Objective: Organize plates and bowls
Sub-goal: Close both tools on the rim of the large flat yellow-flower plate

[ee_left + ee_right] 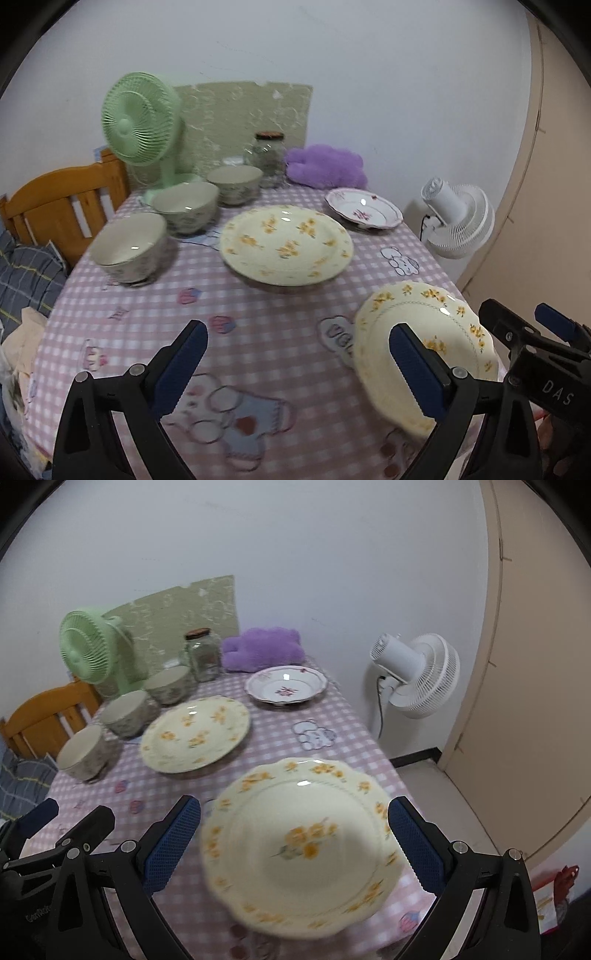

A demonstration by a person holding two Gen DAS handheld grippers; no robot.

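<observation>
Between the fingers of the right gripper point(293, 836) lies the near yellow-flowered plate point(301, 845), flat on the tabletop point(332, 716) and close to its near edge. These fingers stand wide open, one on each side of the plate, and I cannot tell whether they touch its rim. A plate is round, so it has no long axis; what matters, in my judgement, is that the rim is thin and low, so one finger must go under it.

The left gripper point(299, 356) is also open and holds nothing. From its fingers the same plate is off to the right side, partly behind the right finger, so the right gripper is clearly the nearer one for this plate.

Ahead of both pairs of fingers, further on the tabletop, lies the large yellow-flowered plate point(195, 733), and beyond it to the right the pink-flowered plate point(286, 685). Three bowls point(83, 751) stand in a row ahead and to the left.
</observation>
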